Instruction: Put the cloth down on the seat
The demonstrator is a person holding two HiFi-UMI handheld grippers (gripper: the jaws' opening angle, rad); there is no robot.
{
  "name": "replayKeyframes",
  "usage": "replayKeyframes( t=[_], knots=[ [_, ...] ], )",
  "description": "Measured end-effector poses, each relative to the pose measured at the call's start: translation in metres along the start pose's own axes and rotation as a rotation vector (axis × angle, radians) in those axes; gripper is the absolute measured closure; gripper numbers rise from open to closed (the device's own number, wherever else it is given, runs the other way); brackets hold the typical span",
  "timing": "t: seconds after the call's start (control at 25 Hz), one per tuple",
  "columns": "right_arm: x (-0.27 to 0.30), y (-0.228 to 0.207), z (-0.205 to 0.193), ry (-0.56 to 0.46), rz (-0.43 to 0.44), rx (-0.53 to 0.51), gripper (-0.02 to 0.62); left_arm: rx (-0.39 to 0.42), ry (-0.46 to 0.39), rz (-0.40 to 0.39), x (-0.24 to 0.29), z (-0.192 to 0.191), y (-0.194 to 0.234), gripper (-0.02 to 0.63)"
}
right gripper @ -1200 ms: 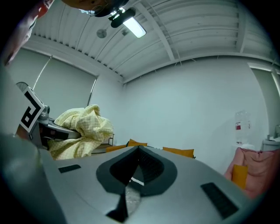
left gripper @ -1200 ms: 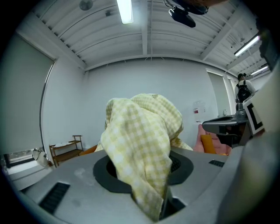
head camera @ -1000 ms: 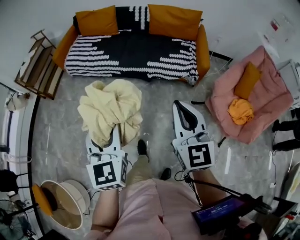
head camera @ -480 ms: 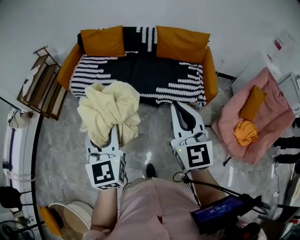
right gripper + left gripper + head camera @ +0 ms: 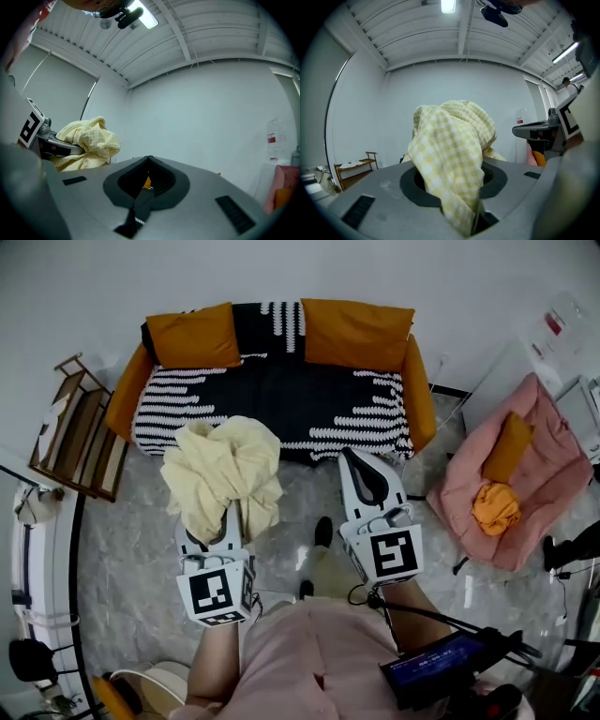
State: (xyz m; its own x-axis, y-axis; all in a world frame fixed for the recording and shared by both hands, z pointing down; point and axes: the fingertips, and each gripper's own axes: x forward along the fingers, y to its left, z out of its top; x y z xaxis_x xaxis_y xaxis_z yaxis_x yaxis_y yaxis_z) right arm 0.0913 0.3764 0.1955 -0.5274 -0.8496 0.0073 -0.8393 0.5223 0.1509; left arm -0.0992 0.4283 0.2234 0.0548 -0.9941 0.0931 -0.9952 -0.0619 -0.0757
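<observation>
Cloth (image 5: pixel 223 470) up in the air, a pale yellow checked bundle, bunched and drooping over the front of the left gripper (image 5: pixel 225 512). The left jaws are pinching a fold of it, and the fabric spills out over both of them in the left gripper view. From the head view the bundle hangs above the grey marbled floor (image 5: pixel 122 540) and overlaps the front edge of the sofa (image 5: pixel 272 404), towards its left half.

The sofa seat carries a black and white patterned throw. Two orange cushions lean against the back, one on the left (image 5: pixel 192 334) and one on the right (image 5: pixel 356 332).

Alongside, the right gripper (image 5: pixel 354 457) is held level and apart from the cloth. Its jaws are pressed together with nothing between them, tips just short of the sofa's front edge.

Further out, a wooden rack (image 5: pixel 70 427) stands left of the sofa. A pink armchair (image 5: pixel 534 474) sits off to the right with an orange pillow (image 5: pixel 506 446) and a crumpled orange rag (image 5: pixel 495 507) on it. Down below, the person's dark shoe (image 5: pixel 322 531) is on the floor between the two grippers.
</observation>
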Motion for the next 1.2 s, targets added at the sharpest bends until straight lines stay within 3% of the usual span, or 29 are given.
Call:
replayKeyframes(
  t=[0.12,0.28,0.64,0.92,1.2],
  knots=[
    [0.019,-0.010,-0.010,0.012,0.000,0.013,0.594,-0.007,0.019,-0.010,0.023,-0.006,0.000,0.445],
    [0.079,-0.044,-0.039,0.025,0.006,0.042,0.594,-0.040,0.038,-0.034,0.098,-0.021,-0.002,0.445],
    [0.196,-0.137,-0.061,0.052,-0.027,0.068,0.594,-0.007,0.055,-0.072,0.249,-0.005,-0.007,0.445],
    [0.273,-0.195,-0.048,0.015,-0.014,0.043,0.594,0.011,0.001,-0.050,0.337,0.030,-0.003,0.445],
    [0.321,-0.216,-0.030,-0.022,0.015,0.020,0.595,0.019,-0.040,-0.021,0.384,0.052,0.008,0.445]
  ],
)
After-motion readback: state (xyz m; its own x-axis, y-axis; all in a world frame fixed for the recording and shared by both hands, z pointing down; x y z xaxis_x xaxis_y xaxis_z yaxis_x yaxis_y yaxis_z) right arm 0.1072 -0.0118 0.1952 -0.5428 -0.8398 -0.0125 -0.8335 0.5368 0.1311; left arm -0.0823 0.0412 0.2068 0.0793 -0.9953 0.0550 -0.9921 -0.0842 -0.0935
